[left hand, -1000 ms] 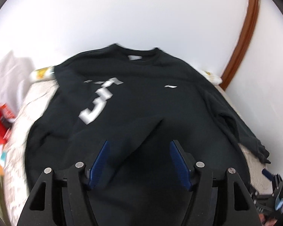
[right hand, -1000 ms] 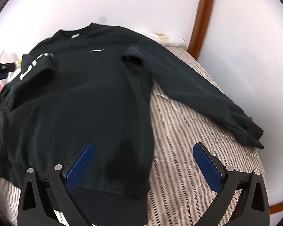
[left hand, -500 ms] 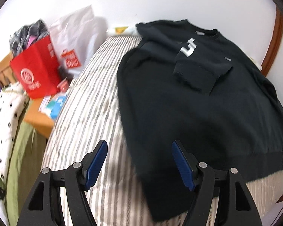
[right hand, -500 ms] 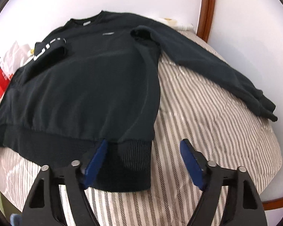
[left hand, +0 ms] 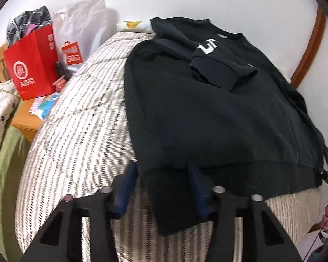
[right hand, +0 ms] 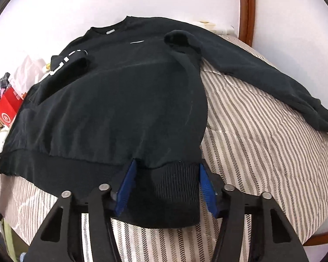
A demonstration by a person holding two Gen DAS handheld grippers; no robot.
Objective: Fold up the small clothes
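A black sweatshirt (left hand: pixel 218 113) lies face up on a striped bed cover (left hand: pixel 81 131). Its left sleeve with white lettering (left hand: pixel 207 45) is folded over the chest. Its right sleeve (right hand: pixel 262 80) stretches out over the cover. My left gripper (left hand: pixel 161 174) is open, its blue pads either side of the hem's left corner. My right gripper (right hand: pixel 167 168) is open, its pads either side of the ribbed hem's right corner (right hand: pixel 179 187). The sweatshirt also shows in the right wrist view (right hand: pixel 120 100).
A red paper bag (left hand: pixel 30 65) and a white plastic bag (left hand: pixel 81 32) stand on a wooden side table (left hand: pixel 26 122) left of the bed. A white wall is behind. A brown wooden frame (right hand: pixel 247 8) runs at the right.
Both grippers have dropped back from over the sweatshirt to its hem. The left one swung to the left corner, the right one came in on the right corner, and their jaws narrowed.
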